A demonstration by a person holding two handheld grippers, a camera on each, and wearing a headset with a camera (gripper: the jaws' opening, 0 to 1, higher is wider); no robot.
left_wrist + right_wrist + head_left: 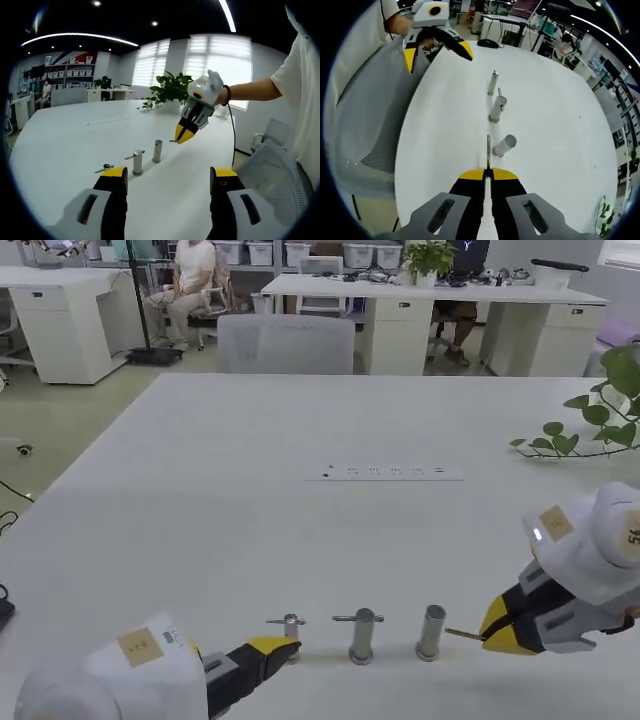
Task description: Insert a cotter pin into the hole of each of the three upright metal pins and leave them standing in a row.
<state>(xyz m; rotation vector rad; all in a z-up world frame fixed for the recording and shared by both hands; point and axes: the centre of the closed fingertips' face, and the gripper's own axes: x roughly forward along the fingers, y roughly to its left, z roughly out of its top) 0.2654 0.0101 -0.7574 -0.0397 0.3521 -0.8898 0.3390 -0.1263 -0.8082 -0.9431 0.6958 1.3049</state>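
Head view: the right gripper [487, 633] sits at the right end of the row, jaws pressed together on one cotter pin [463, 635]. The cotter pin projects from the jaw tips with its long axis level and in line with the row, its free end pointing at the bare upright pin [431, 631]. That free end lies just beside the bare upright pin near its top. Contact cannot be confirmed, and the cross hole is not discernible.

Right gripper view: the cotter pin runs straight ahead from the closed jaws. Its tip passes just to one side of the head of the bare upright pin rather than meeting its centre. Judgement: the coming insertion turns on this small sideways offset and on the hole facing the tip, so a slight lateral correction appears necessary before advancing.

The right gripper is the nearer tool to the bare upright pin. The left gripper [272, 648] sits low at the opposite end, just beside the left upright pin [291, 632]. The left gripper view shows its jaws spread and holding nothing.

Condition of parts: all three upright pins are short, plain grey metal cylinders standing on the white table [300, 530]. The left upright pin and the middle upright pin [362, 636] each carry a fitted cotter pin [345, 618] crosswise near the top. Judgement: two of three insertions are done
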